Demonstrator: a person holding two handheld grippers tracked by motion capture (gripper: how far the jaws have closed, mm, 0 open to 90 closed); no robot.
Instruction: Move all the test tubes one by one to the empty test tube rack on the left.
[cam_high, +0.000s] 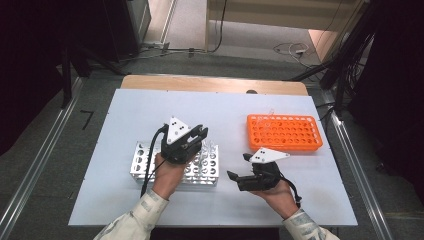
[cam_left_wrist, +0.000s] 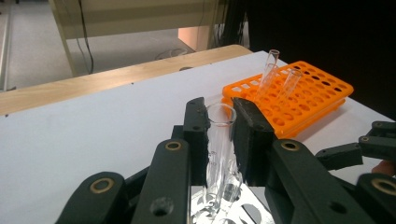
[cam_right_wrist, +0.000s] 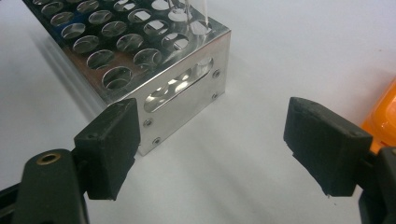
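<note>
The clear test tube (cam_left_wrist: 219, 140) stands upright in a hole of the metal rack (cam_high: 145, 161), near that rack's right end, which sits toward the front edge of the white table (cam_high: 125, 115), left of centre. The left gripper (cam_left_wrist: 220, 135) is clenched on the tube just below its rim, one black pad on each side. The step in hand appears to be lifting the tube out of its hole. A good lift goes straight up along the tube's axis until the bottom clears the rack's top plate; any tilt could jam the glass against the hole. Grip pressure should be firm but light, as the wall is thin.

The orange rack (cam_high: 285, 132) lies near the right edge and already holds two tubes (cam_left_wrist: 275, 77) at its far end, a likely destination. The right gripper (cam_right_wrist: 212, 149) hangs released, jaws wide, low over the table just beside the metal rack's end wall, free to steady it.
</note>
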